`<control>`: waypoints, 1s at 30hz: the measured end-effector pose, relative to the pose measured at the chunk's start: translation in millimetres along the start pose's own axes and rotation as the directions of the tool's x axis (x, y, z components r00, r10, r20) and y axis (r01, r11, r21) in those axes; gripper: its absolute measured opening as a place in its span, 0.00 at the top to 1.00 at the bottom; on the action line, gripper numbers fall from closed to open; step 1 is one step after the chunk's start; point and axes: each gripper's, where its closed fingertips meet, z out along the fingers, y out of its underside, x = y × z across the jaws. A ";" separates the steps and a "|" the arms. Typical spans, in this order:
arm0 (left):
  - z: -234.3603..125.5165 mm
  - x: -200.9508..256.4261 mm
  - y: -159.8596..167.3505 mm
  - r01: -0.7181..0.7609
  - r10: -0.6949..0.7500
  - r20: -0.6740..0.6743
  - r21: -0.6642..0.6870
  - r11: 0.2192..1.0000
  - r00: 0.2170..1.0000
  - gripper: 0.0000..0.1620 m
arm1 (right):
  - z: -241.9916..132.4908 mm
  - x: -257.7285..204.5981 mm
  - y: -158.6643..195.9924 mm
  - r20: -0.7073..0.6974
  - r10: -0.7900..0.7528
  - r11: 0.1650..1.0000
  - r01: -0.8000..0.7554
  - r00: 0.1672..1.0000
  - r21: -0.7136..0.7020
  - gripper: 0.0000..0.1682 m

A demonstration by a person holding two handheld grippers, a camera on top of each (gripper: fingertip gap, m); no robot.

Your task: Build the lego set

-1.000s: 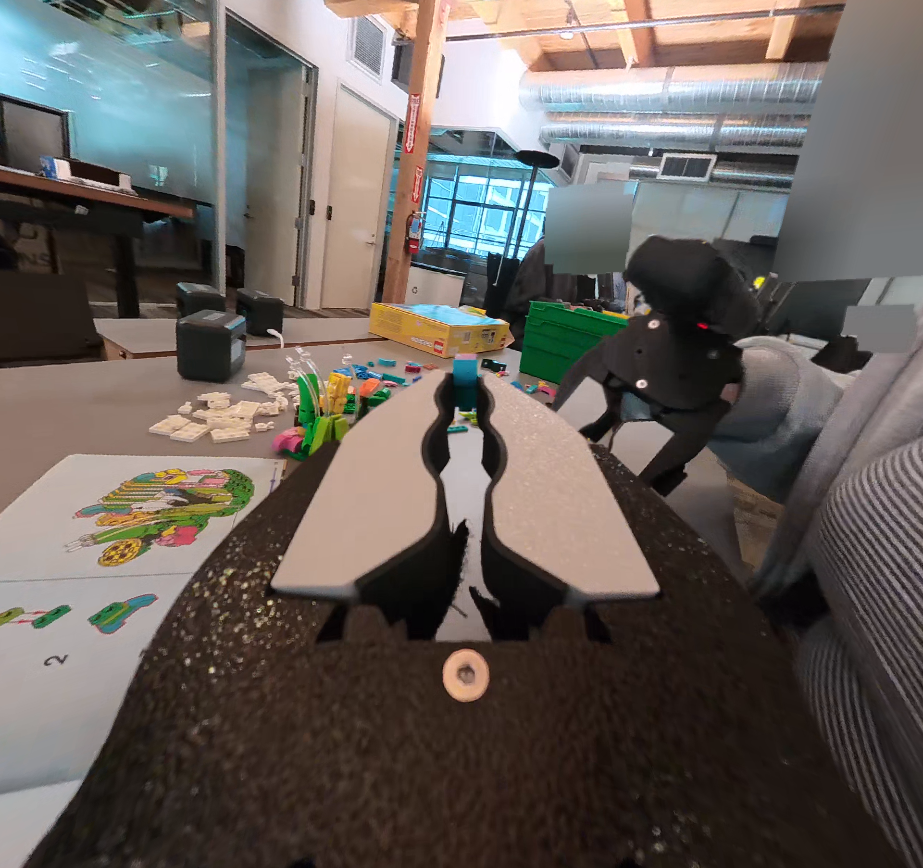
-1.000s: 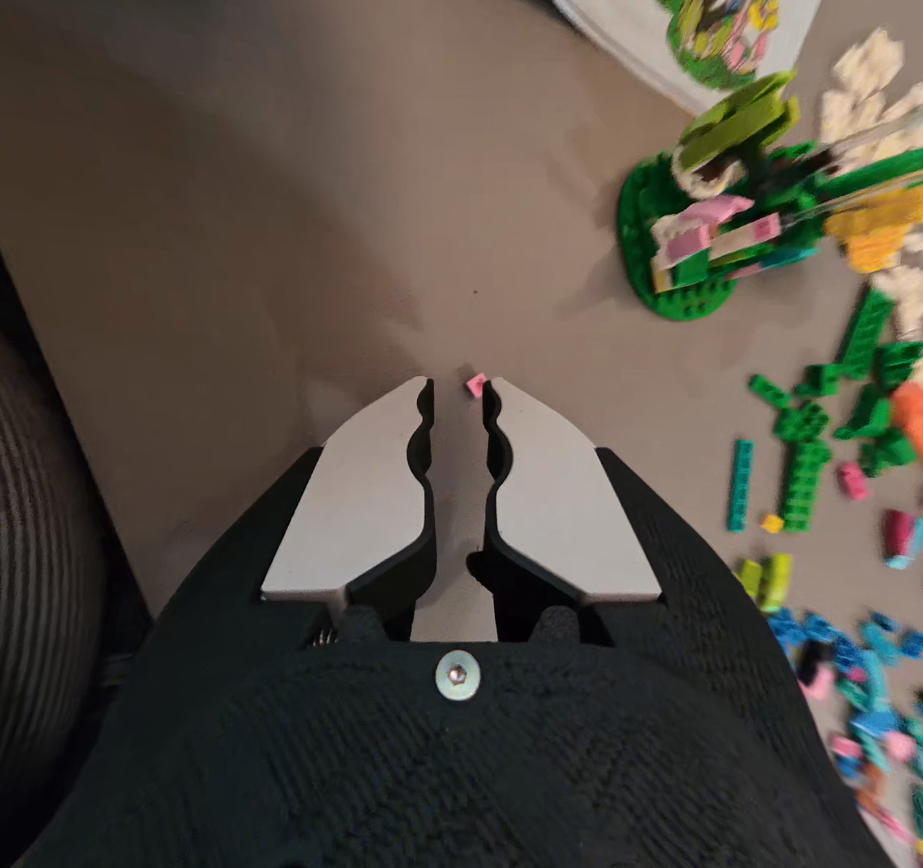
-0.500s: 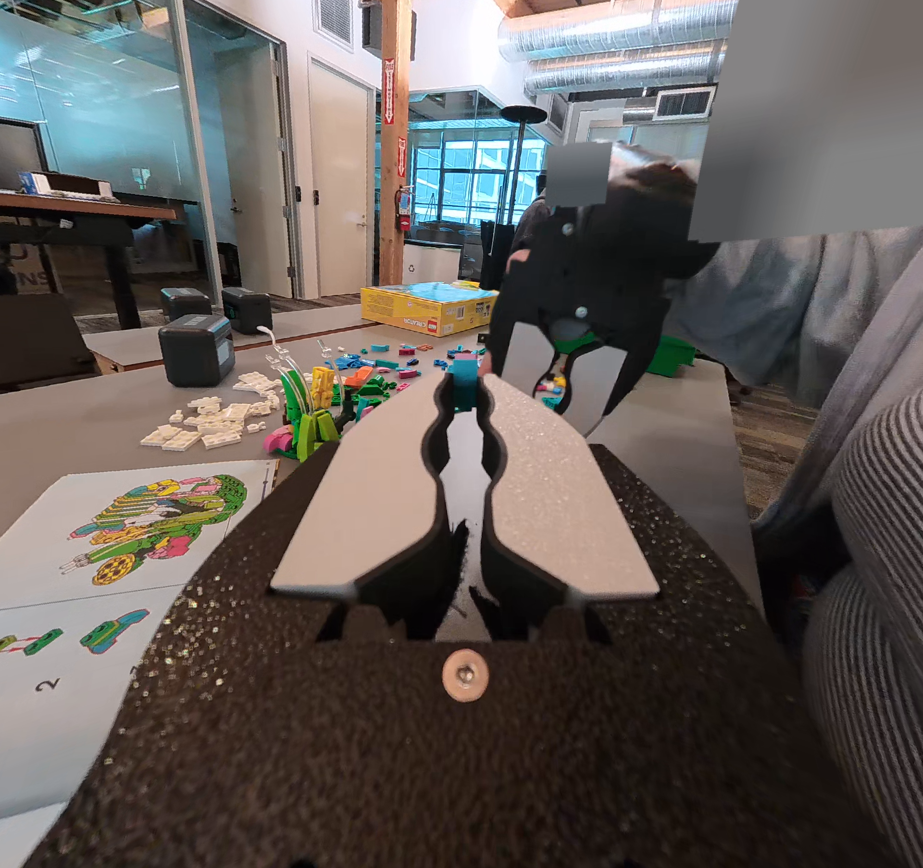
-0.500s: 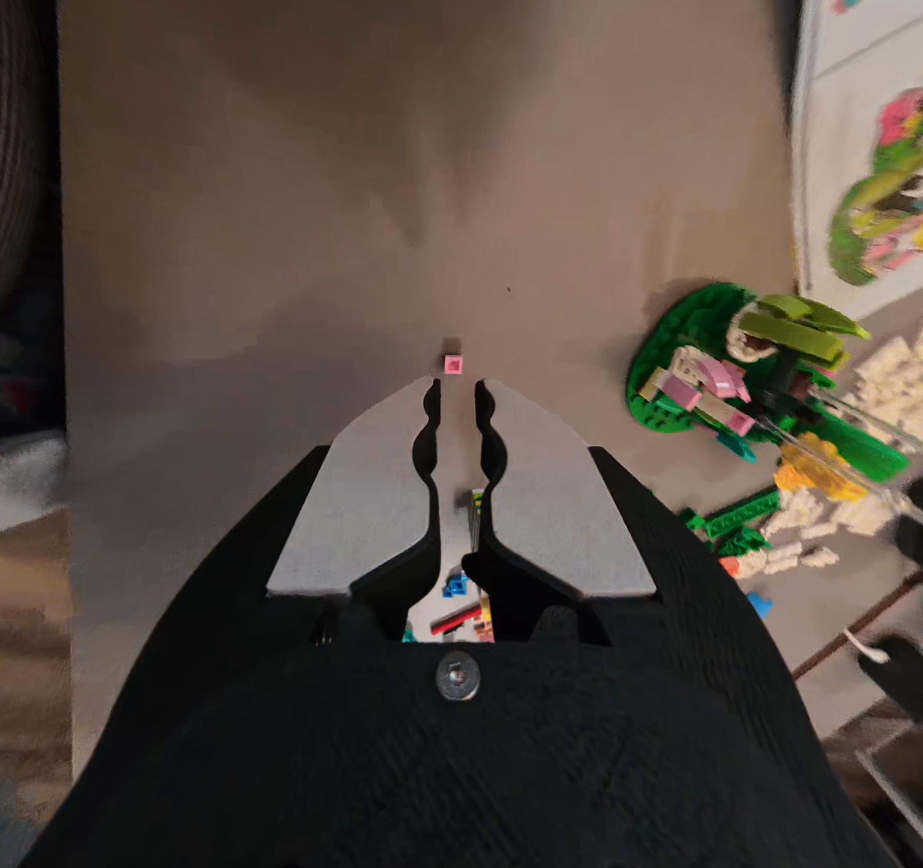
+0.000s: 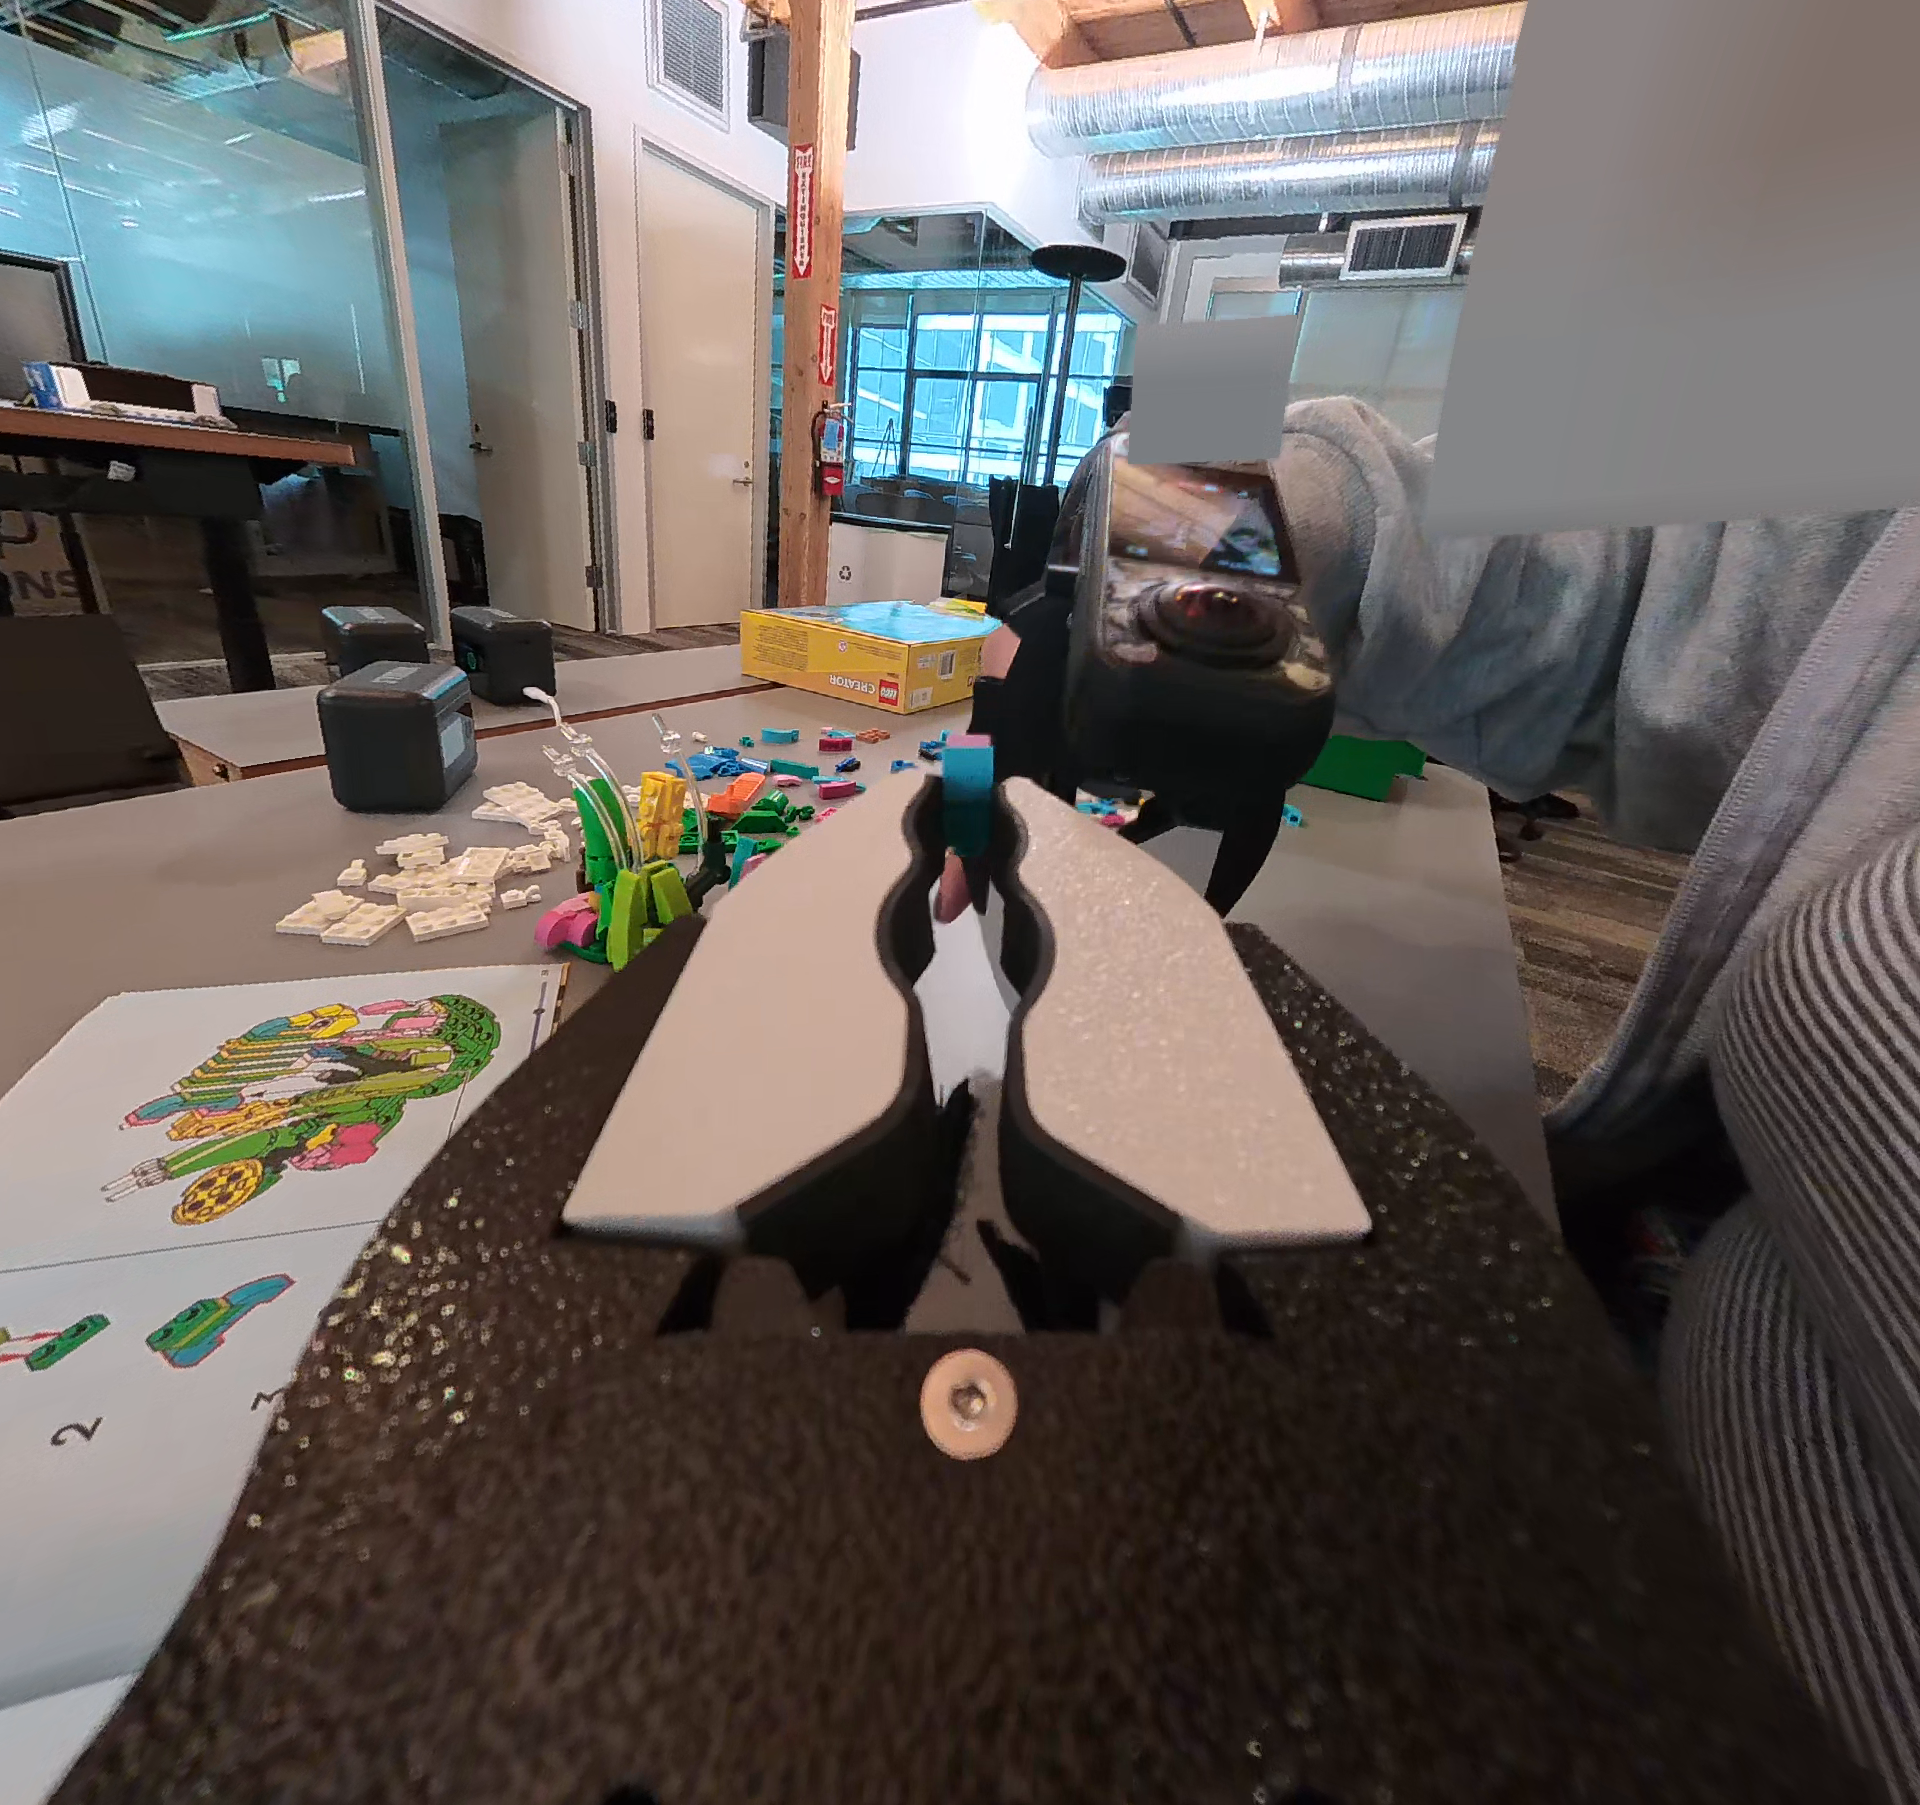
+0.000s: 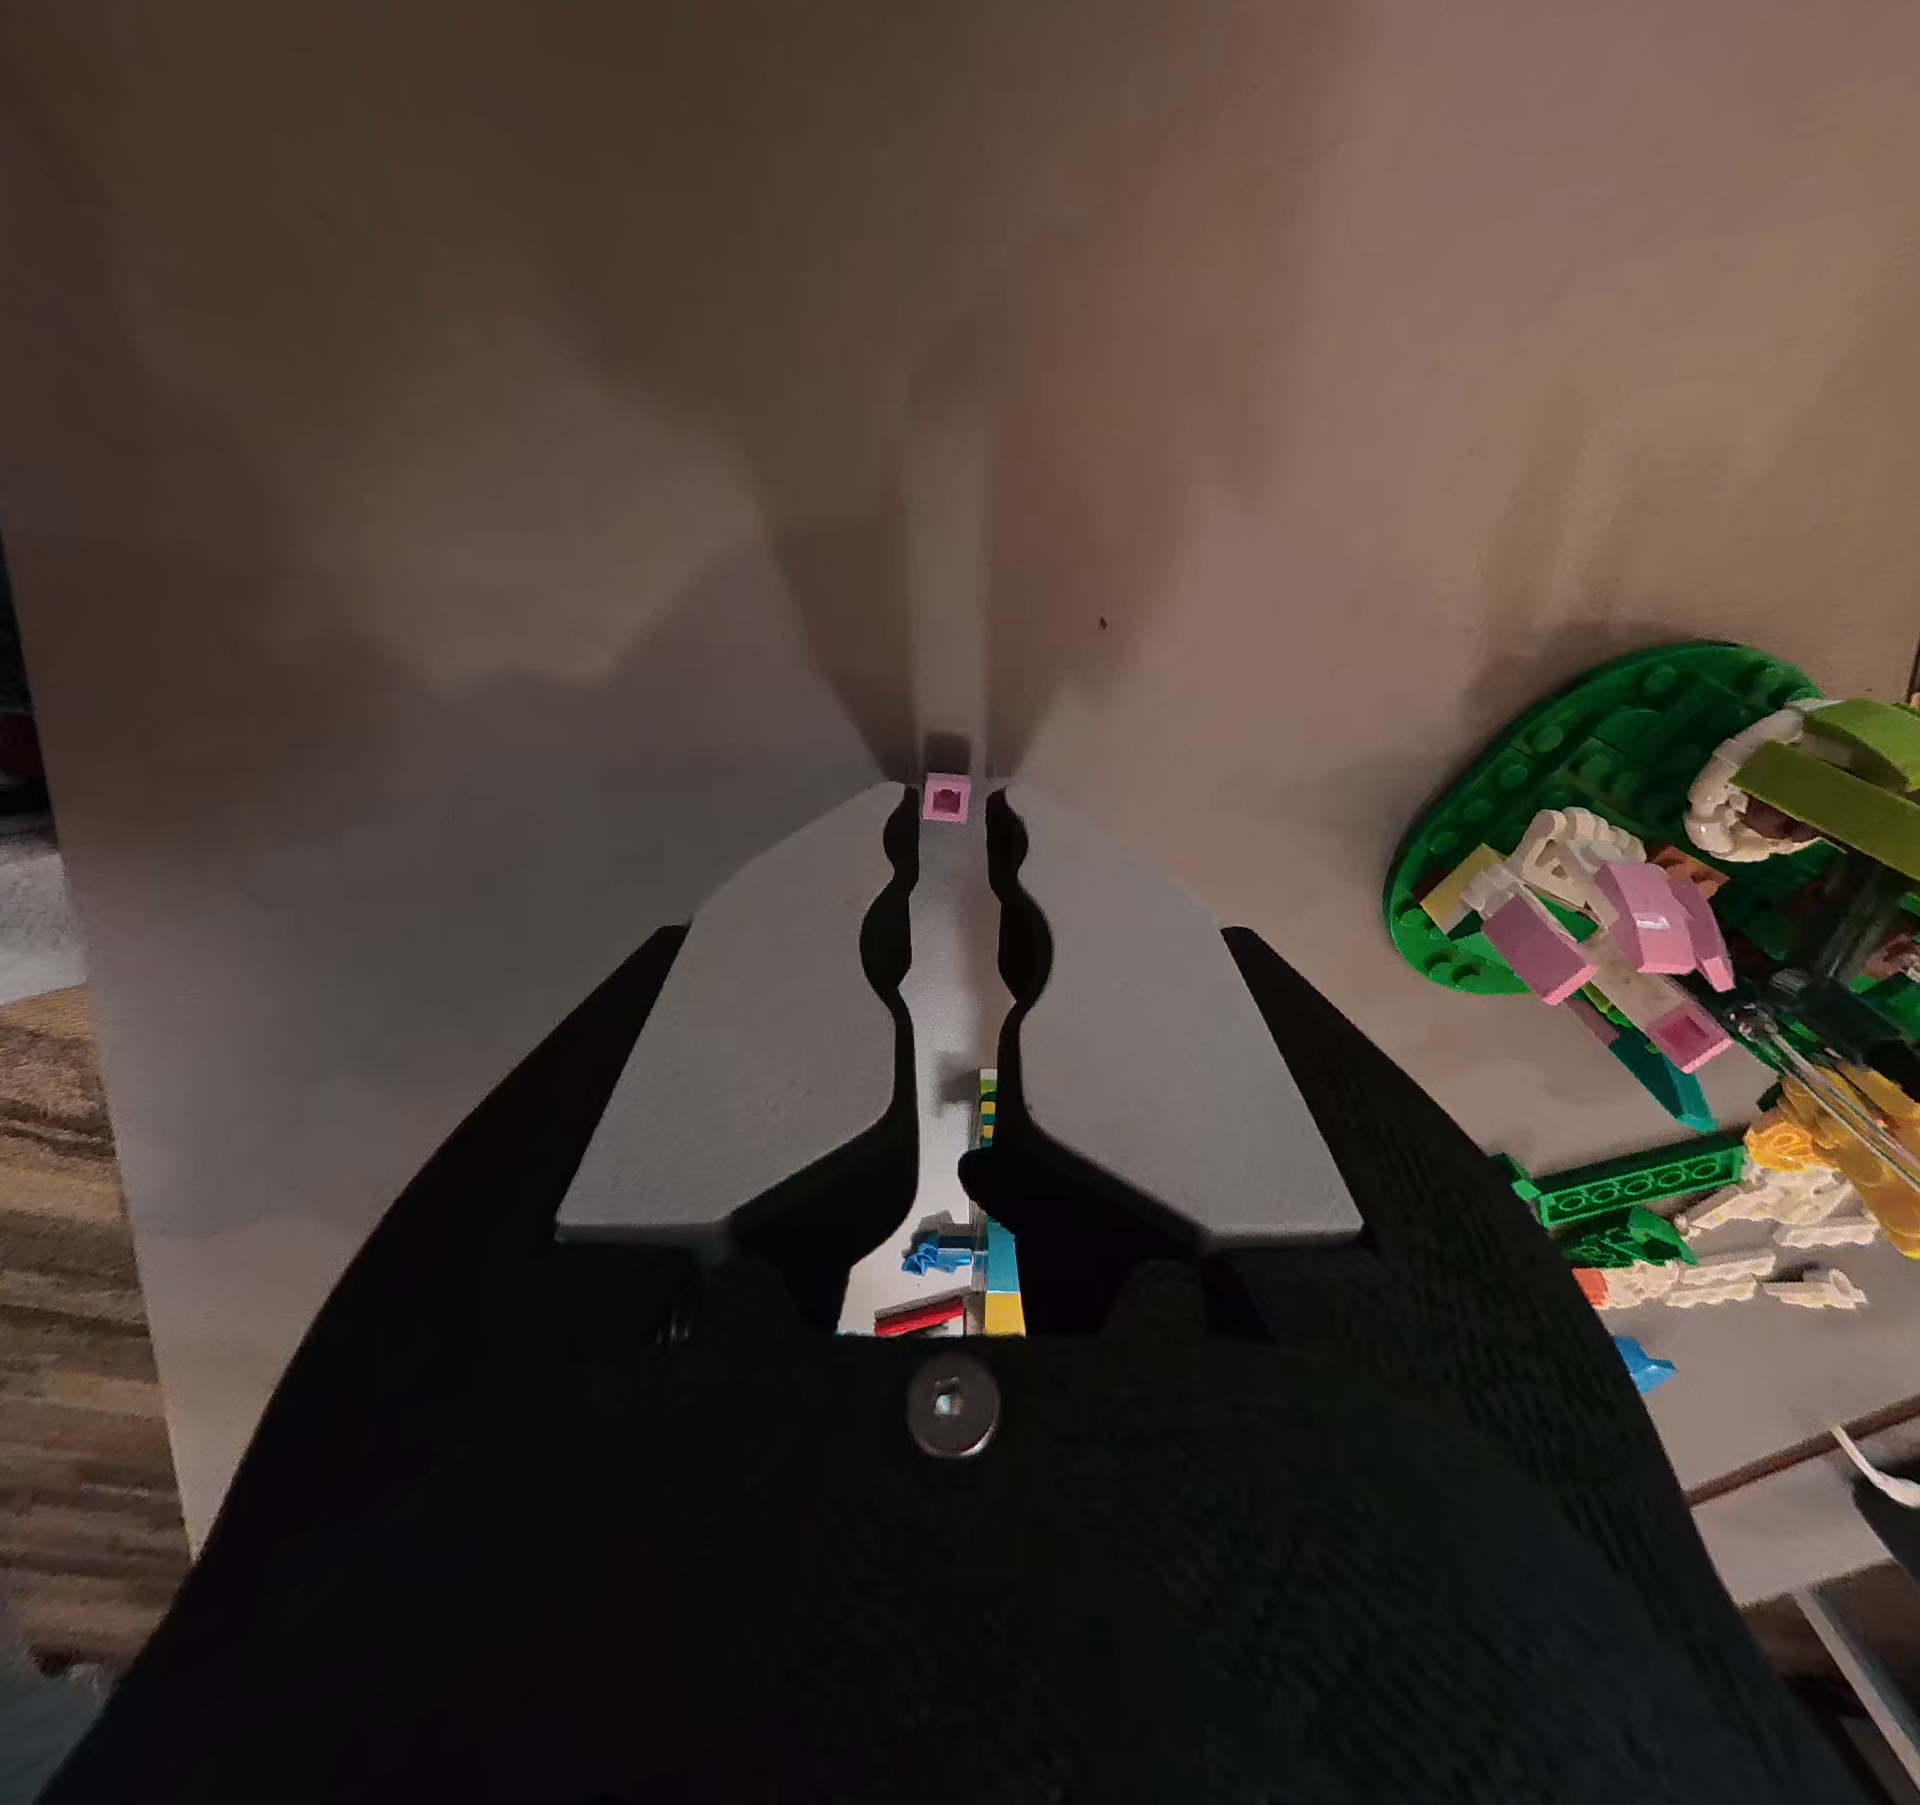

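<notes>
In the left wrist view my left gripper [image 5: 964, 787] is shut on a teal brick [image 5: 966, 815], held above the grey table [image 5: 156, 882]; a pink bit shows at the brick's top. The right gripper's body [image 5: 1195, 675] hangs just beyond it, pointing down. In the right wrist view my right gripper [image 6: 948, 791] is down at the table, its jaws a narrow gap apart. A tiny pink brick [image 6: 948, 803] lies between the tips, small gaps either side. The part-built model on a green round base [image 6: 1621, 820] stands to the right; it also shows in the left wrist view [image 5: 623, 882].
An instruction booklet [image 5: 260, 1132] lies front left. White pieces [image 5: 416, 882], coloured loose bricks [image 5: 790, 768], black cubes [image 5: 395, 737], a yellow box [image 5: 862, 654] and a green crate [image 5: 1361, 768] are farther back. Loose green and white pieces [image 6: 1662, 1205] lie by the model. The table edge [image 6: 73, 924] runs left. My right fingertips sit around 15 cm from my left ones.
The right gripper swung in front of the left one, turned and came down to the table, so its tips now flank the pink brick. The left gripper kept hold of the teal brick.
</notes>
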 end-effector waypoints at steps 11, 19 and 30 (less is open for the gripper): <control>0.0 -2.8 1.4 -0.023 0.023 0.022 -0.009 1.000 0.999 0.95 | -13.1 8.1 2.0 -0.050 0.011 0.999 -0.009 0.999 0.039 0.96; 4.5 -1.4 8.4 -0.202 0.207 0.077 -0.077 0.976 0.975 0.95 | -122.7 29.9 -68.6 -0.107 0.009 0.864 0.046 0.994 0.502 0.96; 9.4 3.5 18.7 -0.273 0.285 0.063 -0.148 0.951 0.957 0.95 | -122.4 26.5 -91.5 -0.115 -0.078 0.872 0.123 0.990 0.473 0.96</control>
